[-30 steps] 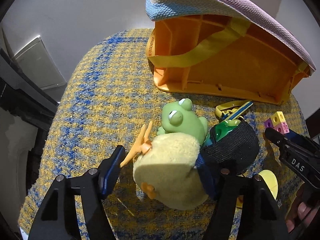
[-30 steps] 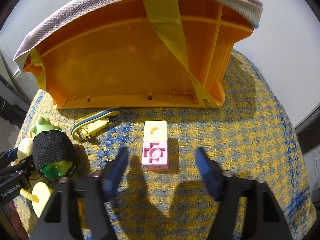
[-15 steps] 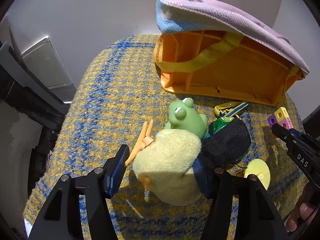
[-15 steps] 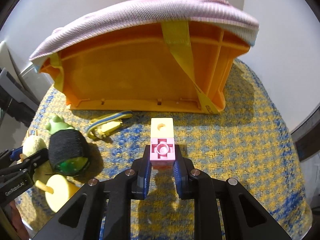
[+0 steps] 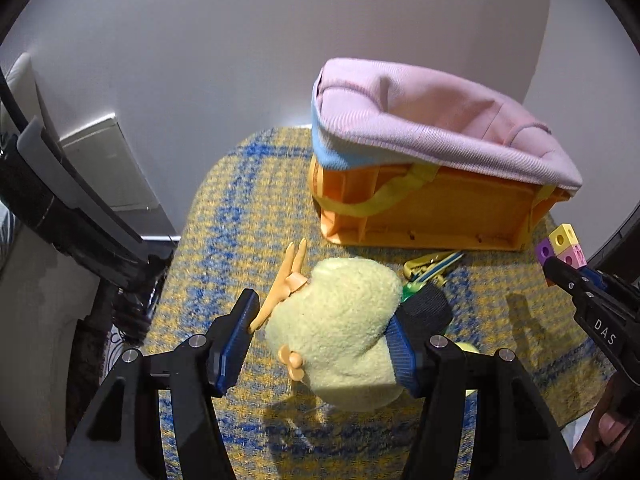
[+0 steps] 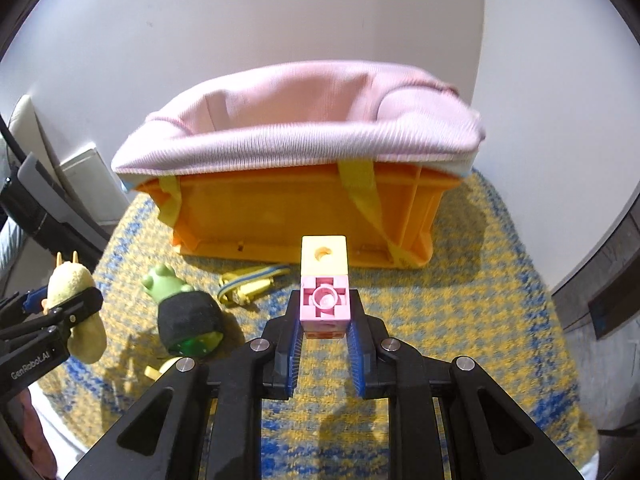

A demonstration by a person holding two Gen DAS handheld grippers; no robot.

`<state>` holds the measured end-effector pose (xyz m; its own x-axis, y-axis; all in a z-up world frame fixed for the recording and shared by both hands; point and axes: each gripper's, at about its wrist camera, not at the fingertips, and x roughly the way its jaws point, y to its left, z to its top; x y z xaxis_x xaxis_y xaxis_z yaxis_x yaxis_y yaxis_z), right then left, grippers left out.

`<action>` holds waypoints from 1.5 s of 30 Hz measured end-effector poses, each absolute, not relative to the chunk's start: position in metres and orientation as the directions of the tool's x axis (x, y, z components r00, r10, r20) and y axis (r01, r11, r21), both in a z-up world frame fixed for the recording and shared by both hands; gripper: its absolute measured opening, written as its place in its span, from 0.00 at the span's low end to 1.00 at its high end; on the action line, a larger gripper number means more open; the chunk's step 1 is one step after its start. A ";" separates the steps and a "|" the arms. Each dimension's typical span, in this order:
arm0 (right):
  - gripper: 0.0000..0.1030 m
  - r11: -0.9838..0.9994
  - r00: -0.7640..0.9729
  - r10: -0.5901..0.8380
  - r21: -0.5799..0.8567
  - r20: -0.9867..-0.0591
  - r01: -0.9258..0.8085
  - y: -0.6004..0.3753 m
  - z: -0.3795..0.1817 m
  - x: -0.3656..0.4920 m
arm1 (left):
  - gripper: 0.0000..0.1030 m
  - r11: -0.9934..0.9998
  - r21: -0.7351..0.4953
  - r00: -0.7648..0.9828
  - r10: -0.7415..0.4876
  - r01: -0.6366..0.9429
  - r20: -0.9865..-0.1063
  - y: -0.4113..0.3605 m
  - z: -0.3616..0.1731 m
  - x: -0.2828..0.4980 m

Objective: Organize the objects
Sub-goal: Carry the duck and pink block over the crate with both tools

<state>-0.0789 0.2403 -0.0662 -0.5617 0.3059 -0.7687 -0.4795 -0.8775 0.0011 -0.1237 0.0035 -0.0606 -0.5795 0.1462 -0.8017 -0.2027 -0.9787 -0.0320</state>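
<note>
My left gripper (image 5: 320, 336) is shut on a pale yellow plush toy (image 5: 340, 332) with orange feet and holds it above the checked cloth; it also shows in the right wrist view (image 6: 76, 312). My right gripper (image 6: 324, 328) is shut on a stack of joined toy cubes (image 6: 325, 284), pink nearest and yellow beyond, lifted off the cloth; the cubes also show in the left wrist view (image 5: 562, 246). An orange basket (image 6: 280, 216) with a pink fabric liner (image 6: 296, 120) stands behind, its opening upward.
A green frog toy (image 6: 164, 280) with a black band (image 6: 188, 316) lies on the yellow and blue checked cloth (image 6: 460, 300). A yellow and blue strap clip (image 6: 248, 284) lies before the basket. A yellow suction-cup piece (image 6: 164, 368) lies near the frog. A white wall stands behind.
My right gripper closed on the cube stack and lifted it. My left gripper raised the plush toy off the cloth. Both views rose, so the basket's open top now shows.
</note>
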 end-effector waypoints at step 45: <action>0.20 -0.888 -0.655 0.345 -0.007 -0.672 -0.460 0.300 0.045 -0.161 | 0.59 -0.946 -0.011 -0.660 0.235 -0.325 -0.714 0.087 0.032 -0.234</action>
